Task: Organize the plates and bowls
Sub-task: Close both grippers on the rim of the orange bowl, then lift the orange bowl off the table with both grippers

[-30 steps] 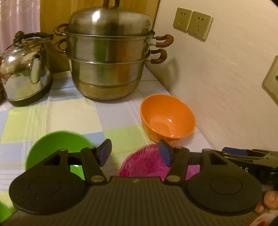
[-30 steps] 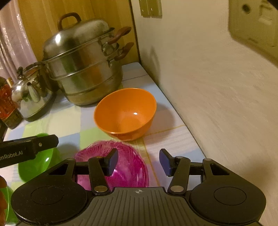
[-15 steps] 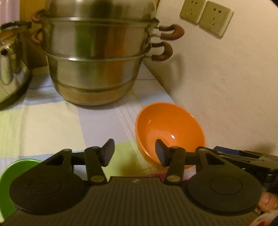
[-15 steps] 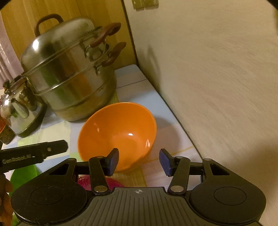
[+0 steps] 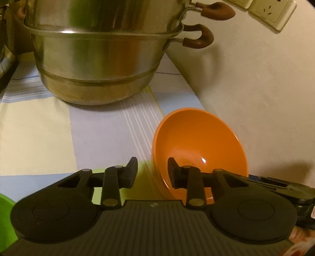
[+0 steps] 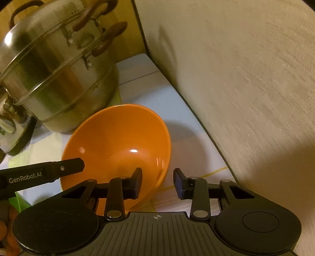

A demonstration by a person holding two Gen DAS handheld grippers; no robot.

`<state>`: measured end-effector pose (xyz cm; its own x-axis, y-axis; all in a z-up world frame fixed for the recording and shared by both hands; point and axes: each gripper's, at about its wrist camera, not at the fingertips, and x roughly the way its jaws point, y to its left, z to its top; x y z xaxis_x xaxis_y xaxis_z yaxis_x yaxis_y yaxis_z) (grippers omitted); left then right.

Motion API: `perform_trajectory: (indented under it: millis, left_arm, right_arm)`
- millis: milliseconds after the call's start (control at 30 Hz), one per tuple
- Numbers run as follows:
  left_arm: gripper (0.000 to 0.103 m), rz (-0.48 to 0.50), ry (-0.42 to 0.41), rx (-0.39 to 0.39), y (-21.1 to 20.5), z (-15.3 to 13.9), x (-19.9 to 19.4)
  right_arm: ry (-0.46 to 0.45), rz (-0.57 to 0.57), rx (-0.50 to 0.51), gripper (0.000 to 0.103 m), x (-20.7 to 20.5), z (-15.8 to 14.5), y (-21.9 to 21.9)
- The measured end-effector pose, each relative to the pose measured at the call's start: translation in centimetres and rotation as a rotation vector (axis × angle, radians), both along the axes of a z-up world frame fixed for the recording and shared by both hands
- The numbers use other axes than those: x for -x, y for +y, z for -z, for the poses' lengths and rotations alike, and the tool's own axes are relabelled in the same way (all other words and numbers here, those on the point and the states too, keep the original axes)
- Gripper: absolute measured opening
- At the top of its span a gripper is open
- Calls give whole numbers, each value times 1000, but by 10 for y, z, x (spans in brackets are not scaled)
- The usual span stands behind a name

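An orange bowl (image 5: pixel 198 145) sits on the checked tablecloth close to the wall; it also shows in the right wrist view (image 6: pixel 118 143). My left gripper (image 5: pixel 152 172) is open, its jaws straddling the bowl's left rim, right finger inside the bowl. My right gripper (image 6: pixel 157 182) is open, its jaws straddling the bowl's right rim, left finger inside the bowl. A green bowl's edge (image 5: pixel 6 216) shows at the far left.
A large steel steamer pot (image 5: pixel 98 59) stands just behind the bowl, also in the right wrist view (image 6: pixel 55 78). A kettle (image 6: pixel 11 130) stands left of it. The wall (image 6: pixel 246 78) runs close along the right, with sockets (image 5: pixel 271 11).
Both grippers have moved forward to the orange bowl and now straddle its rim on either side. The purple plate has dropped out of view beneath them.
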<state>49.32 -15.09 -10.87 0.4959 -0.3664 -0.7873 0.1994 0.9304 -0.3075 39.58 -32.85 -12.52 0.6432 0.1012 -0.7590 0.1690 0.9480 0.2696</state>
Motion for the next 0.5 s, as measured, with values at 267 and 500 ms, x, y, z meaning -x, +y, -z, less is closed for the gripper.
perform_trajectory:
  millis: [267,500]
  left_arm:
    - [11,23,-2,-16,-9,6,-2]
    - [11,40,-3,-55,-16,1,1]
  right_arm:
    - [33,-7,-35,19,-10,7,-5]
    - [50,12,-27,15,-10,5,-3]
